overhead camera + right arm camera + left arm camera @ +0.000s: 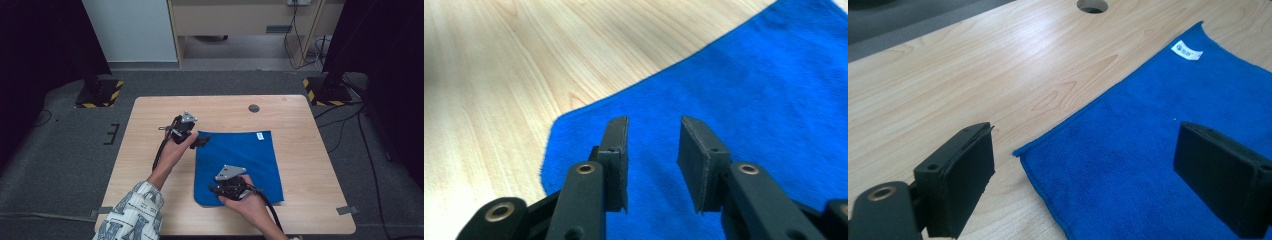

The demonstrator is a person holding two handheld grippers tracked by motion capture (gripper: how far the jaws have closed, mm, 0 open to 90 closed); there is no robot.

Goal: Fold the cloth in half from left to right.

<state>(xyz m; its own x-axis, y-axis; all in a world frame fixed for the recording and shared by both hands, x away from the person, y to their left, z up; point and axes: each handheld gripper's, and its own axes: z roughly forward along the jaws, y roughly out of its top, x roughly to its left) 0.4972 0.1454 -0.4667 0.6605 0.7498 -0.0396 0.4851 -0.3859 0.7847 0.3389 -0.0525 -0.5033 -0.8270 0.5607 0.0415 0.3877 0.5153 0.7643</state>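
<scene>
A blue cloth (240, 160) lies flat on the wooden table (150, 150), with a small white label (260, 136) at its far right corner. My left gripper (202, 141) is open wide at the cloth's far left corner. In the left gripper view that corner of the cloth (1148, 140) lies between the jaws of the left gripper (1088, 150), untouched. My right gripper (212, 189) hovers at the near left corner. In the right gripper view its jaws stand a narrow gap apart over the cloth (764, 90), and the right gripper (653, 125) pinches nothing.
A round cable hole (254, 108) sits in the table beyond the cloth. Bare wood runs left of the cloth and along the near edge. Two stands with yellow-black striped bases (99, 94) (327, 92) rest on the floor past the far corners, with cables at the right.
</scene>
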